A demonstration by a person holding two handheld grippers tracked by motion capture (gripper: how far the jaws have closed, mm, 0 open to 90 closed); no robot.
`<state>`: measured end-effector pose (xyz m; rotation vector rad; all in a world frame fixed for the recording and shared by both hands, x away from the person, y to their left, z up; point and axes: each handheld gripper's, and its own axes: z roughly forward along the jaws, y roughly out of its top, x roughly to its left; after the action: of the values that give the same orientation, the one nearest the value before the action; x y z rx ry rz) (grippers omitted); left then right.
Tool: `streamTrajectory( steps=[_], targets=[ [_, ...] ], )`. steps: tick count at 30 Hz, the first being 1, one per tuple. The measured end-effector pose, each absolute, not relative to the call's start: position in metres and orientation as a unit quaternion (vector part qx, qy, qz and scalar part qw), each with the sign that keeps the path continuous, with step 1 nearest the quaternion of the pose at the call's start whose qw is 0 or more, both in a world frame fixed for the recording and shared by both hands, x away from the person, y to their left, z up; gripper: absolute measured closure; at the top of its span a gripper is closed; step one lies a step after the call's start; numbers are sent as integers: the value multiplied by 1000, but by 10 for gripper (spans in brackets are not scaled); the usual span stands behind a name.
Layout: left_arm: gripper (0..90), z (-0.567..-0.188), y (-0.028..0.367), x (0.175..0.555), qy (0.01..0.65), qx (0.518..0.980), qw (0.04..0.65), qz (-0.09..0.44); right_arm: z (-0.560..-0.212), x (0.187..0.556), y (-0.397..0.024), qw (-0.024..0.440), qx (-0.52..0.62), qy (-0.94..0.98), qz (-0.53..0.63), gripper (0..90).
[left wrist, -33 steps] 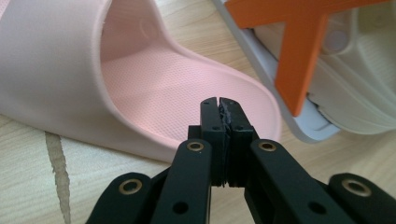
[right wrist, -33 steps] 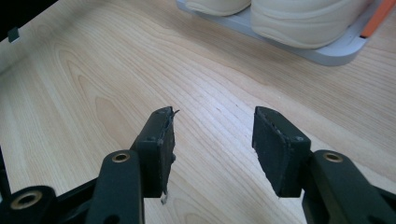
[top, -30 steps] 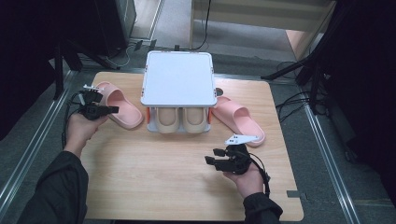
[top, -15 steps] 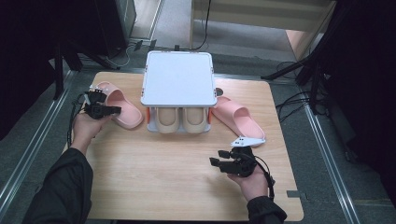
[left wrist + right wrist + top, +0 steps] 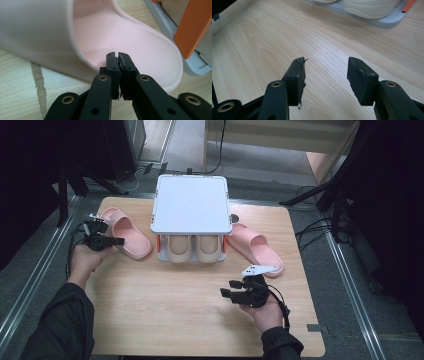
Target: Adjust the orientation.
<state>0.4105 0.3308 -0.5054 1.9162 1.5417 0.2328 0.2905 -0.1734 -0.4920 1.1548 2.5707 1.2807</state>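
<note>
**A:** So the setup is a light wooden worktop (image 5: 165, 310) sitting on a grey floor, with dark stands and cables around the edges. At the far middle there's a small rack with a white top (image 5: 191, 202) and orange side posts, and a pair of beige shoes (image 5: 192, 247) tucked on its lower level, toes toward the person.

**B:** And the pink slippers?

**A:** One on each side of the rack. The left pink slipper (image 5: 126, 232) lies just beside the rack's left edge, lying at an angle. The right pink slipper (image 5: 256, 249) is on the other side, also at an angle, its near end close to the grey plate on the right tool.

**B:** What's the left hand-held gripper (image 5: 116, 240) up to?

**A:** It's right at the left slipper. In the left gripper view the jaws are pressed fully together, with nothing between them, and their tips sit at the slipper's rim near the dotted insole (image 5: 130, 42). Can't tell for sure if they actually touch it. You can also see an orange post of the rack (image 5: 192, 27) off to the side there.

**B:** And the right one?

**A:** The right hand-held gripper (image 5: 226, 293) is over bare wood, near the front right, well apart from both slippers. Its jaws stand apart with only wood grain showing in the gap. It's pointing roughly leftward across the worktop in the high view.
</note>
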Motion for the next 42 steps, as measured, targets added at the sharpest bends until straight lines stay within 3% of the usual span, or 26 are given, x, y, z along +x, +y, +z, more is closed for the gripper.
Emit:
streamTrajectory(
  steps=[19, 22, 29, 42],
  targets=[
    [862, -504, 361, 389, 618, 708, 328, 96, -492, 299, -156, 8, 349, 841, 413, 494],
    [805, -498, 363, 386, 616, 703, 340, 100, -493, 300, -153, 7, 345, 844, 411, 494],
    [524, -490, 367, 386, 624, 691, 342, 125, -493, 299, -154, 7, 347, 844, 409, 493],
    [457, -506, 377, 418, 656, 667, 333, 120, -494, 286, -178, 23, 384, 829, 407, 489]
  ],
)
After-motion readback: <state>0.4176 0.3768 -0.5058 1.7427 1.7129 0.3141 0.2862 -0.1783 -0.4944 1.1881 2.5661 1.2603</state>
